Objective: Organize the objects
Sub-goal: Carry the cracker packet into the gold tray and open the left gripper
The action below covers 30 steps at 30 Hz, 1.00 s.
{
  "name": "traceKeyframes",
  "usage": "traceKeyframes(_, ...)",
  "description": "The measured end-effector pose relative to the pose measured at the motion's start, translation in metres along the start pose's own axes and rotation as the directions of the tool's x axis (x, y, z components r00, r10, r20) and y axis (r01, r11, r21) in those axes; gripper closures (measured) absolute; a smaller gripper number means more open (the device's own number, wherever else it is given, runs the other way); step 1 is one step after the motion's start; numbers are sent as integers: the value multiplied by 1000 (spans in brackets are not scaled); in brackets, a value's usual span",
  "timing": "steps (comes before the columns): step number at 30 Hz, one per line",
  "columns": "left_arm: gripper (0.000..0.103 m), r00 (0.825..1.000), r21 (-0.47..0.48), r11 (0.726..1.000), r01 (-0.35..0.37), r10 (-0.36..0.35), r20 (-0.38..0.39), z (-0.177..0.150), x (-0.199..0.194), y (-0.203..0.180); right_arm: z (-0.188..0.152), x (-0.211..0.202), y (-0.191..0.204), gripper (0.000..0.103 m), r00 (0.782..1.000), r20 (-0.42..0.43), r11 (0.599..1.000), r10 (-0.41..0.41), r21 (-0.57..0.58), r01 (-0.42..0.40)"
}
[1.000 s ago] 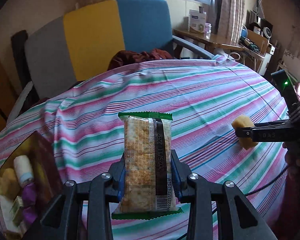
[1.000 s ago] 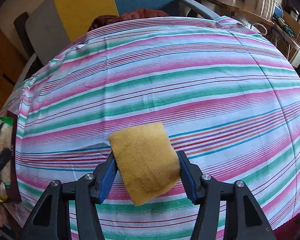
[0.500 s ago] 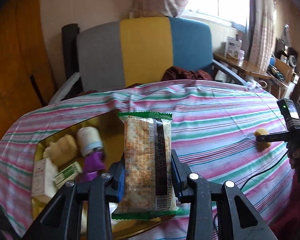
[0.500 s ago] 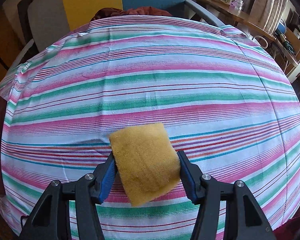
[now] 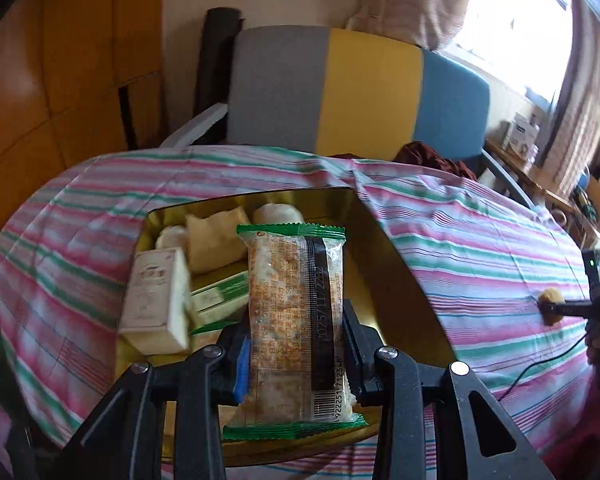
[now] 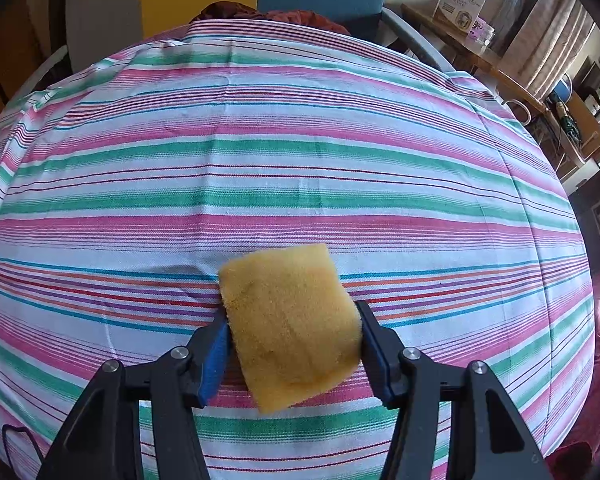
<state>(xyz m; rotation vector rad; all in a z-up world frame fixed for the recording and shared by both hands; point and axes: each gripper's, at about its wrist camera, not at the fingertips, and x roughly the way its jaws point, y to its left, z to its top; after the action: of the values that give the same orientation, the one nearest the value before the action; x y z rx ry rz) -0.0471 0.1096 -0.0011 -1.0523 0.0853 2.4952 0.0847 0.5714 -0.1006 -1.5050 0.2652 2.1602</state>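
My left gripper (image 5: 296, 344) is shut on a cracker packet (image 5: 296, 320) with green ends and a black strip, held upright over a gold tin box (image 5: 392, 272) on the striped tablecloth. Inside the tin lie a white carton (image 5: 154, 300), a green-and-white box (image 5: 220, 296) and several pale wrapped items (image 5: 212, 240). My right gripper (image 6: 294, 332) is shut on a yellow sponge (image 6: 292, 320) just above the cloth. In the left wrist view the sponge (image 5: 552, 306) and the right gripper (image 5: 572, 308) show far right.
A striped cloth (image 6: 300, 160) covers the round table. A grey, yellow and blue chair (image 5: 340, 92) stands behind it with a dark red garment (image 5: 432, 156) on the seat. A black cable (image 5: 540, 364) trails over the cloth at the right. A cluttered side desk (image 6: 480, 52) lies beyond.
My left gripper has swung left with the cracker packet, and the gold tin has come from the left edge to directly under it. The right gripper has kept its place with the sponge.
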Motion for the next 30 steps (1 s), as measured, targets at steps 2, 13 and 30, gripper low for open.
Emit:
traceKeyframes(2, 66, 1000, -55, 998, -6, 6, -3, -3, -3, 25, 1, 0, 1, 45, 1000, 1, 1000, -2, -4, 2)
traceKeyframes(13, 66, 997, -108, 994, -26, 18, -75, -14, 20, 38, 1, -1, 1, 45, 1000, 4, 1000, -5, -23, 5)
traceKeyframes(30, 64, 980, -105, 989, -99, 79, -183, -19, 78, 31, 1, 0, 0, 45, 1000, 5, 1000, -7, -28, 7)
